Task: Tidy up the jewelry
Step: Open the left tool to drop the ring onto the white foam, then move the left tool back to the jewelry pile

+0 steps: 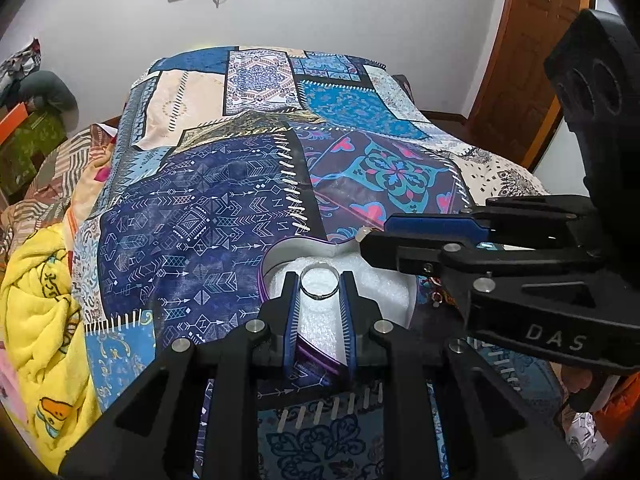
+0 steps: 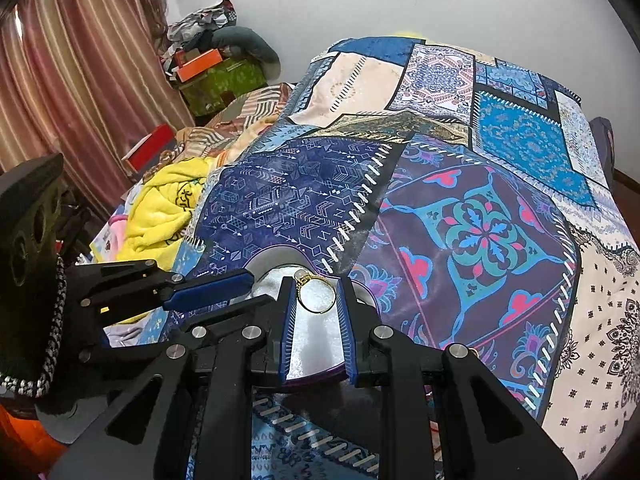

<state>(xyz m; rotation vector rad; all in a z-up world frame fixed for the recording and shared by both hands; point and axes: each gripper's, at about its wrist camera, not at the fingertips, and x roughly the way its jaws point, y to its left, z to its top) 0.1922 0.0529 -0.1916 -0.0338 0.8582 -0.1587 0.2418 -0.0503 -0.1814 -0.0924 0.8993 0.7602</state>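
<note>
"das" lettering on right gripper (image 1: 362, 236) pinching gold ring (image 2: 317, 293); left gripper (image 1: 319, 286) pinching silver ring (image 1: 320, 285)

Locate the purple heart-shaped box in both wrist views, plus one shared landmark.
Left wrist: purple heart-shaped box sits lower centre on the bedspread, white foam inside, partly behind the left gripper, which holds a silver ring.
Right wrist: same box lower centre, mostly hidden by the right gripper, which holds a gold ring.
Shared landmark: the row of white stitch marks on the bedspread just beyond the box.
</note>
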